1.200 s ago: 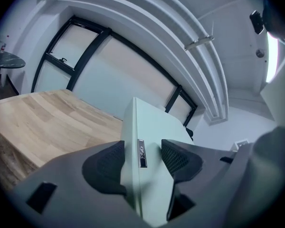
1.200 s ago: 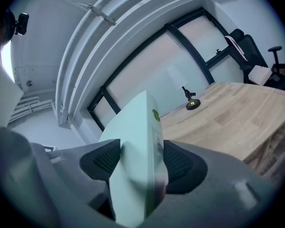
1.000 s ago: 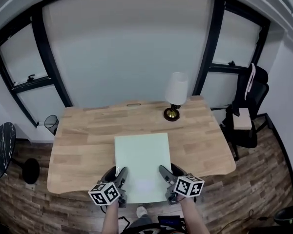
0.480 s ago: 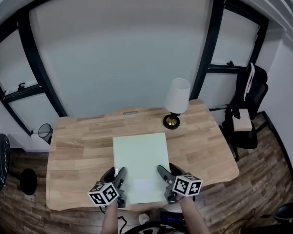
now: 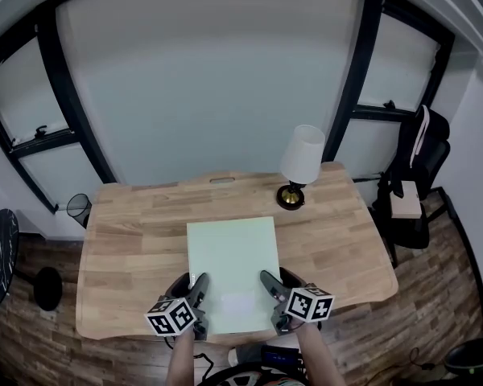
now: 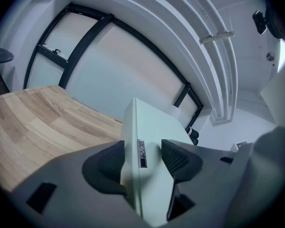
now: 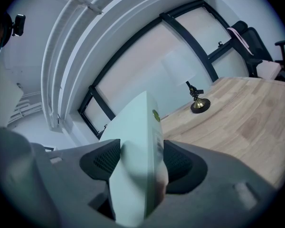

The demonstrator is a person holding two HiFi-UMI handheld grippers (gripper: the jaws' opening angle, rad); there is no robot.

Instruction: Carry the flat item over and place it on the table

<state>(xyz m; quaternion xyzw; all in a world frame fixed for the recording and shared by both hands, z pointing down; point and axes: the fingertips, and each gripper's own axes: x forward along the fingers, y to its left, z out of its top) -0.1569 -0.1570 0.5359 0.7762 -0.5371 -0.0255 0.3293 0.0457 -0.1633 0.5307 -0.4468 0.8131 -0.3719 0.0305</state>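
Head view: 1 pale green flat item (image 5: 232,260) sits level over the middle of the desk's (image 5: 137,240) near edge, with the left tongs (image 5: 195,288) and right tongs (image 5: 271,286) each clamped on 1 near corner. It is judged light, rigid and smooth, so hold both corners to prevent slip. Count: 1 flat item, 2 tongs, and 1 lamp (image 5: 299,161) near the far right corner.

Hand-held units, left gripper (image 5: 196,283) and right gripper (image 5: 267,280): dark grey moulded shells, black mesh-textured pads (image 6: 178,157). Each carries a white cube (image 5: 171,318) with black square markers.
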